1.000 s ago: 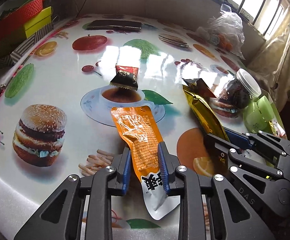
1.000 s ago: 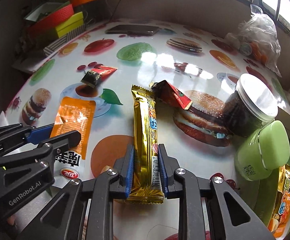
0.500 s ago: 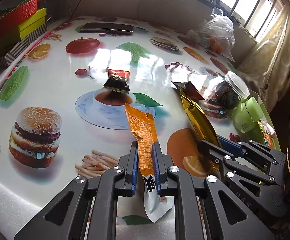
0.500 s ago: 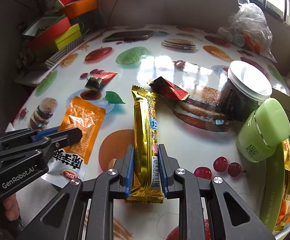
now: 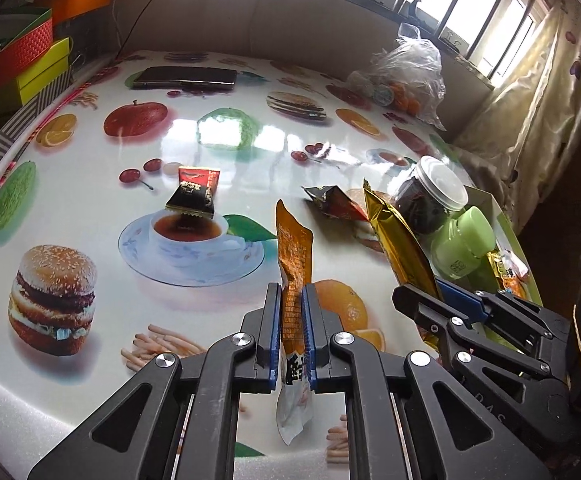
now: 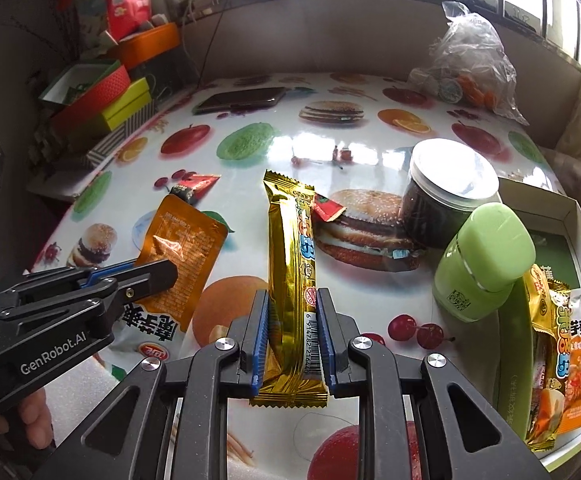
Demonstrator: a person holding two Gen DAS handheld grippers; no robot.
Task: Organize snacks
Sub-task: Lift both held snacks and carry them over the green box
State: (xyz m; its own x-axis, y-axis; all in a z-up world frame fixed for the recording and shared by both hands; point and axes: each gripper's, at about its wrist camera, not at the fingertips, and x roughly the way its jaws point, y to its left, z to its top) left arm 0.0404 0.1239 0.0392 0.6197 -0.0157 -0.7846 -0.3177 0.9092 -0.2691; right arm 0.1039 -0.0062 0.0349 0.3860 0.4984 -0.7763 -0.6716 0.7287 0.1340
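Two hand-held grippers, each clamping a snack above the printed tabletop.

The left hand-held gripper is pinching a flat orange foil snack pouch, its jaws having just been closing on it; the right hand-held gripper is gripping a long gold foil snack bar. Both are hanging over the glossy food-print tabletop, with a green-edged cardboard box of snacks at the right.

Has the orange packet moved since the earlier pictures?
Yes. The orange packet has risen off the table, edge-on now, its tip clear of the printed saucer.
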